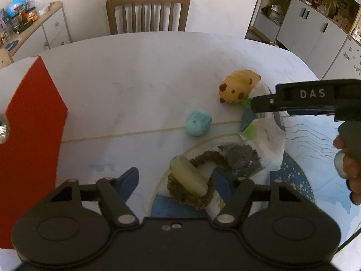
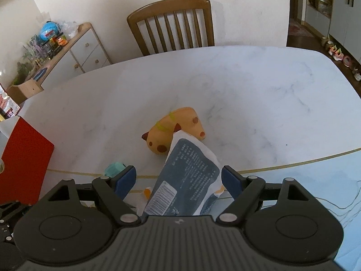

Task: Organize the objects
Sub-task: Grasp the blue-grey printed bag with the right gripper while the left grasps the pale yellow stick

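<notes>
The likeliest slip here is with the packet [image 2: 191, 176]: it lies between the spread fingers of the right gripper [image 2: 179, 180], and if they close on its loose edge instead of its body, the soft wrapper could crumple or slide out and nudge the orange toy [image 2: 173, 133] that its far corner overlaps. The left gripper [image 1: 176, 181] has its own risk, since closing on the pale oblong piece [image 1: 188, 176] alone might leave the brown hair tie [image 1: 198, 180] under it dragging across the table [image 1: 135, 79]. Both grippers are wide open and hold nothing; the left one's fingers straddle the hair tie, and I cannot tell whether its right finger [image 1: 222, 185] touches it. The blue toy [image 1: 198, 123] sits apart on the table, and the red box [image 1: 31, 122] stands at the left edge, probably where things belong.
</notes>
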`<state>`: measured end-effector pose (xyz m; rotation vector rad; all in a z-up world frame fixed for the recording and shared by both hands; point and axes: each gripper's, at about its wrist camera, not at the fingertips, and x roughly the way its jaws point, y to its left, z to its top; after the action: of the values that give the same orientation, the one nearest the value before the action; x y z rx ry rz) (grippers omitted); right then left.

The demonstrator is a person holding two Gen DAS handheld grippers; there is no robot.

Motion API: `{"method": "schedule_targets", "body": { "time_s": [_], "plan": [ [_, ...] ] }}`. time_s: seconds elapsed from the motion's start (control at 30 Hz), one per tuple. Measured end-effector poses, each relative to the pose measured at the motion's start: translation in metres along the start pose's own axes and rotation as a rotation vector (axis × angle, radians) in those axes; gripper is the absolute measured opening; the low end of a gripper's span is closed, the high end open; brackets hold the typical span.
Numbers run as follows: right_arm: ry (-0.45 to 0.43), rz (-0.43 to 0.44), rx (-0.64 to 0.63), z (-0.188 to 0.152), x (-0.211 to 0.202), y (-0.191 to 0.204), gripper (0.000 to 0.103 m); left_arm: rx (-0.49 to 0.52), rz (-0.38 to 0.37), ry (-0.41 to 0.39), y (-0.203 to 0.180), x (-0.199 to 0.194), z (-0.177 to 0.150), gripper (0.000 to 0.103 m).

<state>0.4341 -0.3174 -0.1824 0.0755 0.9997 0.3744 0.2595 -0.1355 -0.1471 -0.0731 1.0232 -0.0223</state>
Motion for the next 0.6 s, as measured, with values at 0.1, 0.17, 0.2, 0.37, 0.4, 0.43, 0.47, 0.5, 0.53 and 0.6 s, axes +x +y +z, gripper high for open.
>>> {"method": "schedule_targets", "body": {
  "time_s": [0.1, 0.17, 0.2, 0.37, 0.4, 0.43, 0.47, 0.5, 0.53, 0.6],
  "plan": [
    [0.011, -0.003, 0.012, -0.002, 0.004, -0.002, 0.074, -0.003, -0.018, 0.000, -0.002, 0.001, 0.001, 0.057],
    [0.015, -0.005, 0.023, -0.003, 0.006, -0.004, 0.069, -0.001, -0.035, -0.005, -0.004, 0.000, 0.002, 0.047],
    [0.017, -0.006, 0.029, -0.004, 0.006, -0.005, 0.065, 0.003, -0.044, -0.007, -0.005, 0.000, 0.002, 0.044],
    [0.027, 0.012, 0.077, -0.007, 0.007, -0.015, 0.052, 0.016, -0.040, -0.012, -0.009, 0.001, 0.004, 0.035],
    [0.027, 0.013, 0.082, -0.008, 0.007, -0.016, 0.049, 0.012, -0.037, -0.013, -0.009, 0.001, 0.005, 0.032],
    [0.026, 0.011, 0.082, -0.008, 0.007, -0.016, 0.047, 0.008, -0.034, -0.014, -0.008, 0.001, 0.005, 0.030],
    [0.026, 0.011, 0.082, -0.008, 0.006, -0.016, 0.043, 0.006, -0.031, -0.014, -0.007, 0.001, 0.006, 0.026],
    [0.027, 0.015, 0.083, -0.009, 0.006, -0.016, 0.038, 0.004, -0.030, -0.014, -0.007, 0.001, 0.007, 0.024],
    [0.029, 0.018, 0.086, -0.009, 0.006, -0.016, 0.035, 0.003, -0.028, -0.015, -0.007, 0.001, 0.007, 0.021],
    [0.028, 0.020, 0.091, -0.011, 0.003, -0.017, 0.032, 0.004, -0.027, -0.020, -0.007, -0.001, 0.007, 0.019]
  ]
}}
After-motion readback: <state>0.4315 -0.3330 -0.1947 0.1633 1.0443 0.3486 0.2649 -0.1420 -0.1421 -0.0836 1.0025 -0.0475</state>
